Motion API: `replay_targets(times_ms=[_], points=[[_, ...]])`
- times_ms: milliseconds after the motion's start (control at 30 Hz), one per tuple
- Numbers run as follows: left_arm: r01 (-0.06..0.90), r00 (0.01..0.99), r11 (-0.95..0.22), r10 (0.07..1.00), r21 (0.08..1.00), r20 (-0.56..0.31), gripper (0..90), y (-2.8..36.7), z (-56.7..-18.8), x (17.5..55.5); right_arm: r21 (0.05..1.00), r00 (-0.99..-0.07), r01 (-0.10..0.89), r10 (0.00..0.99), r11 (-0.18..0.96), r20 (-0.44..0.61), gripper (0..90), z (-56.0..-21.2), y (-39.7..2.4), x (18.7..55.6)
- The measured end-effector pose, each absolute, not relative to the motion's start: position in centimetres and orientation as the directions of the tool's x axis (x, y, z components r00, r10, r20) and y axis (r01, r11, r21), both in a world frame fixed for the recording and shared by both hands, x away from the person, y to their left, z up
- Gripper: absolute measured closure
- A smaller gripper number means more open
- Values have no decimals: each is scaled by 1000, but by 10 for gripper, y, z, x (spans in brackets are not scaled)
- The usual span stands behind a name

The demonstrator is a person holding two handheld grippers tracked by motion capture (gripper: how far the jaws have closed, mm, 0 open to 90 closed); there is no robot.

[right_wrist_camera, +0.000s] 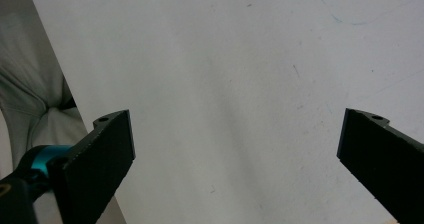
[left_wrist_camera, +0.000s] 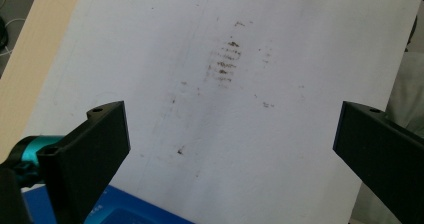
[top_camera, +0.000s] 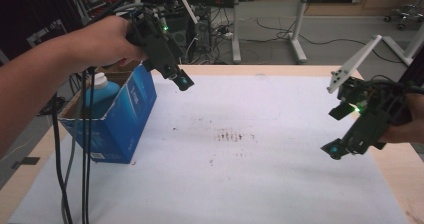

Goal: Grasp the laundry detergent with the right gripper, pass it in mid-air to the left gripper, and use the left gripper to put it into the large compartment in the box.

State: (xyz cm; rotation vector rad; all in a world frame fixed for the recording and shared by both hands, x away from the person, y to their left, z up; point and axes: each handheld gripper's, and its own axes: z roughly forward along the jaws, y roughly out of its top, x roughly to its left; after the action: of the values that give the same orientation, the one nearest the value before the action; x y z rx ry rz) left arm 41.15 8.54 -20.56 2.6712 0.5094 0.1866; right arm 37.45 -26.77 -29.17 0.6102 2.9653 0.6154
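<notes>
While the left hand (top_camera: 107, 39) reaches in from about nine o'clock of the high view, its forearm raised above the tabletop (top_camera: 30, 181), the left tool (top_camera: 181, 79) it carries tilts down and toward the centre, just past the upper corner of the blue cardboard box (top_camera: 127, 116). At about three o'clock the right hand (top_camera: 407, 126) holds the right tool (top_camera: 336, 148) low over the white sheet (top_camera: 260, 184), pointed down toward the centre, with its pale three-cornered plate standing up behind it. Both tools have their jaws spread wide with nothing between them, as each tool's own view makes plain. From above, the open-topped box stands at about nine o'clock on the sheet, and a blue bottle (top_camera: 100, 91) with a white cap stands inside it, near the left hand but not touched. The left gripper view adds a blue edge of the box (left_wrist_camera: 120, 214) at six o'clock beneath the jaws, and a patch of dark smudges (left_wrist_camera: 226, 64) on the sheet at twelve o'clock, which the high view places near the middle. The right gripper view looks onto bare sheet (right_wrist_camera: 240, 84), with grey cloth (right_wrist_camera: 35, 84) at nine o'clock. Black cables hang from the left tool down the near left side, and beyond the far edge lie a grey floor, a white-legged desk (top_camera: 295, 14) and tangled cords
</notes>
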Motion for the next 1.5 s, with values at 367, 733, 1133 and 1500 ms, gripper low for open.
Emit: replay_targets(times_ms=[367,733,1133,1500], points=[[270,949,-883,312,385,51,16,56,-228,418,398,-922,363,385,842,27,12,-295,-262,381],[250,959,-897,283,365,37,16,36,-253,425,383,-924,364,381,849,34,12,-298,-259,384],[230,966,-907,257,352,31,16,24,-270,425,380,-926,360,376,852,34,12,-300,-257,386],[231,966,-911,257,342,32,16,24,-276,425,374,-927,358,373,856,34,12,-302,-255,386]])
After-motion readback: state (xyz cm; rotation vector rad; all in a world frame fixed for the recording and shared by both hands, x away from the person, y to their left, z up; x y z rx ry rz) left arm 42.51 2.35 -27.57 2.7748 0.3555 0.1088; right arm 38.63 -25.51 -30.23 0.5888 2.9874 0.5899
